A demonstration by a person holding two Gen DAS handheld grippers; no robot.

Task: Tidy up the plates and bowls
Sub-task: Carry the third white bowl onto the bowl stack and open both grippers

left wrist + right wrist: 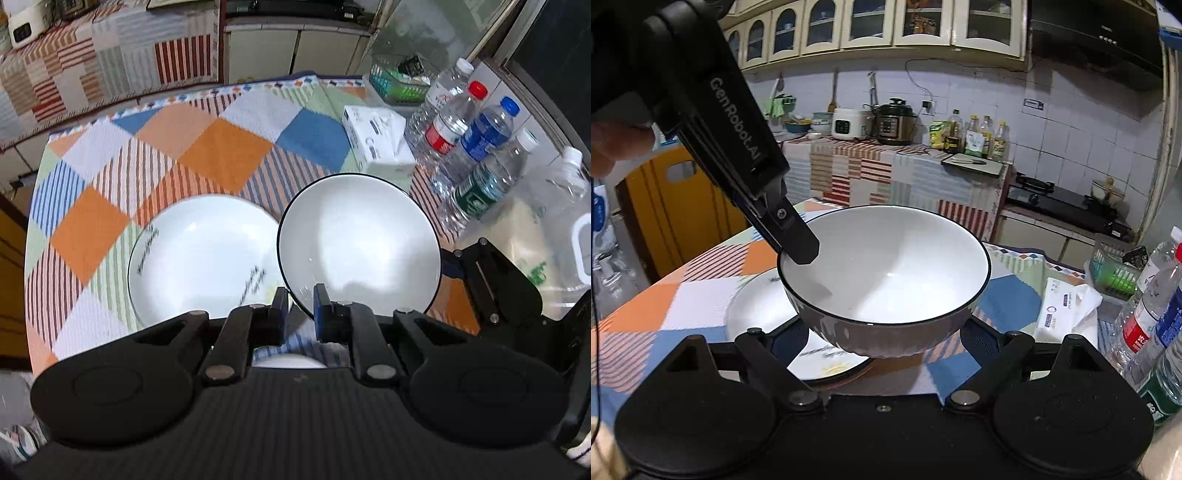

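A bowl, white inside with a black rim and a grey ribbed outside, hangs in the air above the checked tablecloth. My left gripper is shut on its near rim; in the right wrist view the left gripper comes down onto the bowl's left rim. My right gripper stands wide, its fingers against the bowl's lower sides. A white plate with dark lettering lies flat on the cloth, left of and below the bowl.
Several water bottles crowd the table's right side, with a tissue pack and a green basket behind. A clear jug stands at far right. The table's edge runs along the left.
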